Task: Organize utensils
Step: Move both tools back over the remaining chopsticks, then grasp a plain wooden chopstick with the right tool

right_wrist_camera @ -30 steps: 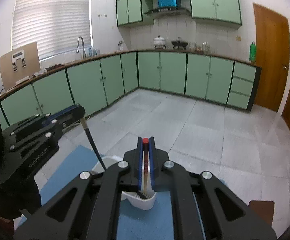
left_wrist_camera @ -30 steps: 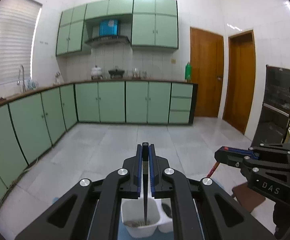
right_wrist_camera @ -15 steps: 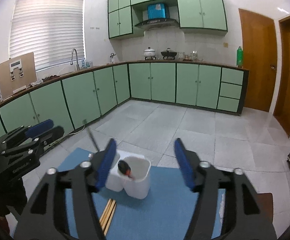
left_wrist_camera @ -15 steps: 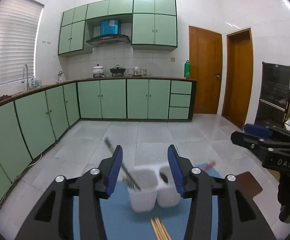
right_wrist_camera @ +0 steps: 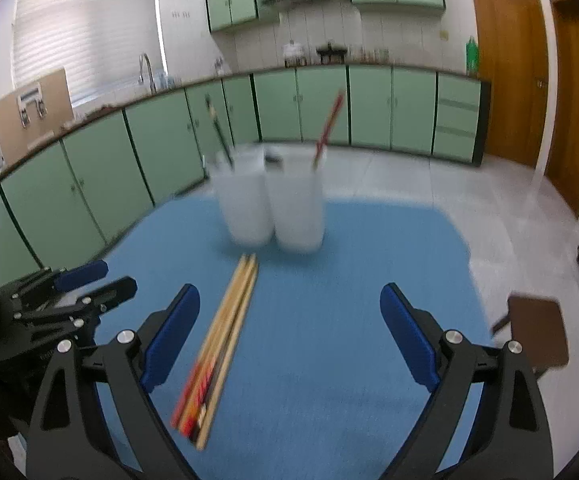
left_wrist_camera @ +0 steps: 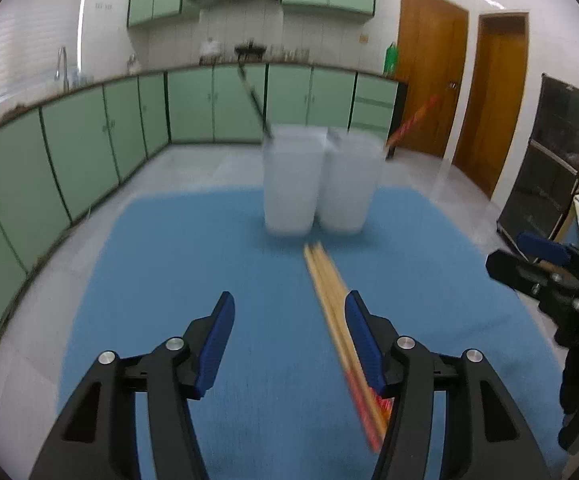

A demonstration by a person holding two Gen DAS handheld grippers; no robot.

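Two white cups stand side by side on a blue mat (left_wrist_camera: 217, 272). The left cup (left_wrist_camera: 289, 184) holds a dark-handled utensil (left_wrist_camera: 253, 98); the right cup (left_wrist_camera: 349, 184) holds a red-handled utensil (left_wrist_camera: 413, 118). Several wooden chopsticks (left_wrist_camera: 331, 308) lie on the mat in front of the cups. My left gripper (left_wrist_camera: 289, 320) is open and empty above the mat, its right finger over the chopsticks. My right gripper (right_wrist_camera: 289, 320) is open and empty; the chopsticks (right_wrist_camera: 229, 320) lie by its left finger. The cups (right_wrist_camera: 269, 204) also show in the right wrist view, blurred.
Green kitchen cabinets (left_wrist_camera: 89, 152) run along the far walls. Wooden doors (left_wrist_camera: 429, 72) are at the right. A brown stool (right_wrist_camera: 537, 328) stands off the mat's right edge. Each gripper shows at the side of the other's view (left_wrist_camera: 549, 276).
Both grippers were shut on utensils over the cups, then opened and dropped them in. Both have since pulled back and lowered toward the mat, with the chopsticks now close below.
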